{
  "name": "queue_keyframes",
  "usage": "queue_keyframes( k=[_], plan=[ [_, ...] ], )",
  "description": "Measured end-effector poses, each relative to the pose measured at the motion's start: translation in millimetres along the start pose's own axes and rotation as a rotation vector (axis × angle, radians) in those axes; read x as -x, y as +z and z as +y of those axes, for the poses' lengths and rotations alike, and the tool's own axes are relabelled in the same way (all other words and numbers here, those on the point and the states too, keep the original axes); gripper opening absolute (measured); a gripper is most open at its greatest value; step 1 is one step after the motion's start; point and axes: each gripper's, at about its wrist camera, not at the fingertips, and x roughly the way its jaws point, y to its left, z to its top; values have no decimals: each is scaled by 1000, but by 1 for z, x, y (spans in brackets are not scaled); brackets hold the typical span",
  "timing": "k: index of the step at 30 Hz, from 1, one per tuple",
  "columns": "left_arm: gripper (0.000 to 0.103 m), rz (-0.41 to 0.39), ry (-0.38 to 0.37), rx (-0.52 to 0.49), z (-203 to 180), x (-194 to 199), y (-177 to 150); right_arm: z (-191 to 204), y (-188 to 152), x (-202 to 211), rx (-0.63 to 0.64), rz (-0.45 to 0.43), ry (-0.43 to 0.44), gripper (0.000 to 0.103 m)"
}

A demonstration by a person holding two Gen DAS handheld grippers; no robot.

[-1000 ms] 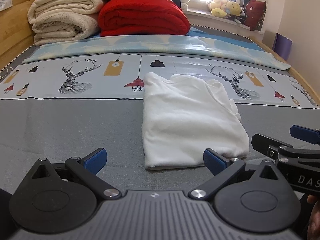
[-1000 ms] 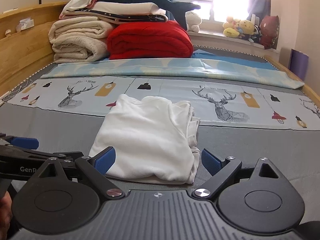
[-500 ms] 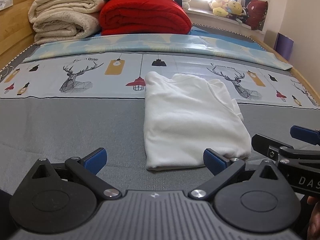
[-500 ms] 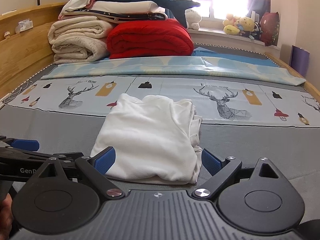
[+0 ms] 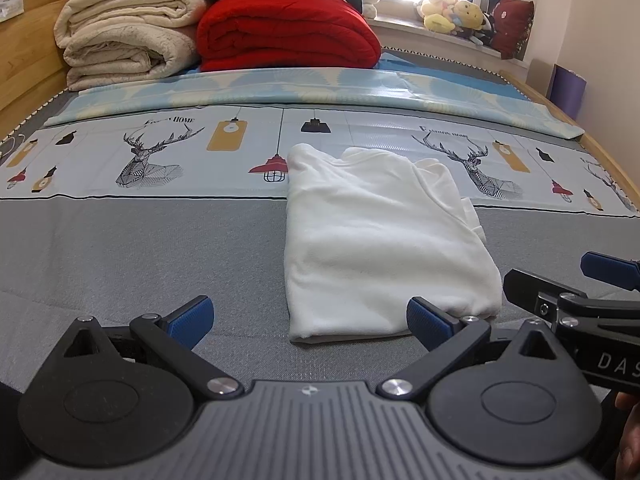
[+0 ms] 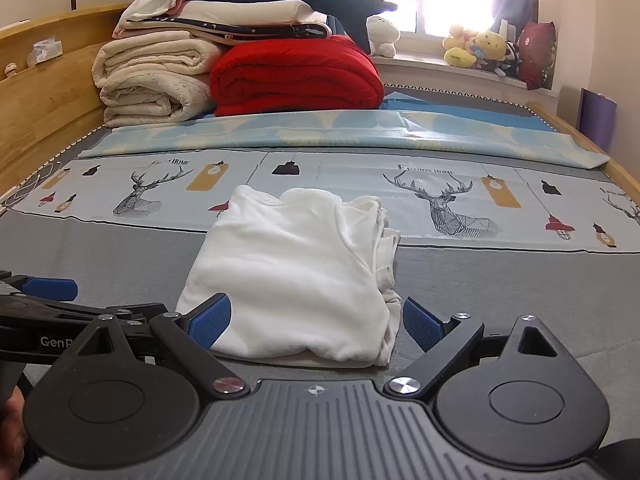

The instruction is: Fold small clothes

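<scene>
- Two tools are hovering low over the near edge of the bed [image 5: 120, 248], each held by a person, and both are standing spread wide with nothing between their blue pads.
- One folded white garment [image 5: 380, 236] is lying flat on the grey bedcover, its far end reaching onto the printed strip of deer and lamps.
- Left tool [image 5: 308, 316] is sitting just short of the garment's near left corner; its right pad [image 5: 426, 322] is overlapping the garment's near edge in view, though contact cannot be told.
- Right tool [image 6: 316, 320] is sitting at the garment's near edge, with the loose layered edges lying toward its right pad.
- Far back, a red quilt [image 6: 296, 76] is resting beside cream blankets [image 6: 152, 80], and plush toys [image 6: 476, 48] are lining the windowsill.
</scene>
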Motion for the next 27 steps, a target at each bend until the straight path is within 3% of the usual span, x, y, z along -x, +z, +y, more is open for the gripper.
queue_keyframes(
  k=[27],
  plan=[
    [103,-1,-7,-13,-1,-5,1,-1,0,-2,0,3,-5,93]
  ],
)
